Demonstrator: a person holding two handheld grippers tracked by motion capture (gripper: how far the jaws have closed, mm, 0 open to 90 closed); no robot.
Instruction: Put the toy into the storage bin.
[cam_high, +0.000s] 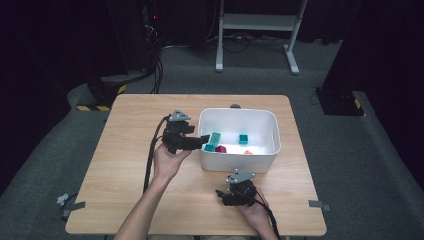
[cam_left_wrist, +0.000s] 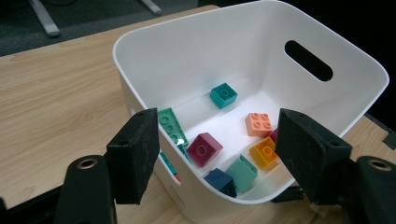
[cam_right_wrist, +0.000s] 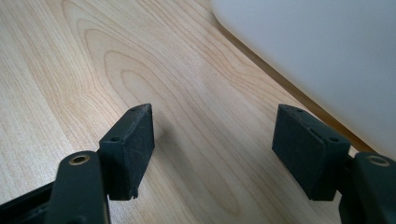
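A white bin (cam_high: 238, 111) stands right of the table's middle and holds several toy bricks. Among them are a teal brick (cam_left_wrist: 223, 94), a salmon brick (cam_left_wrist: 258, 123), a magenta brick (cam_left_wrist: 204, 149), an orange brick (cam_left_wrist: 264, 151), a long mint brick (cam_left_wrist: 172, 127) leaning on the wall, and a dark blue brick (cam_left_wrist: 220, 181). My left gripper (cam_high: 203, 140) hovers at the bin's left rim (cam_left_wrist: 140, 37); the left gripper (cam_left_wrist: 217, 140) is open with nothing held. My right gripper (cam_high: 225, 196) rests low over the wood in front of the bin; the right gripper (cam_right_wrist: 215, 135) is open and empty.
The wooden table (cam_high: 130, 165) has bare wood on its left half and along the front. The bin's outer wall (cam_right_wrist: 327, 56) rises close at the right gripper's upper right. Cables trail off the front edge. A white metal stand (cam_high: 257, 22) sits on the floor beyond.
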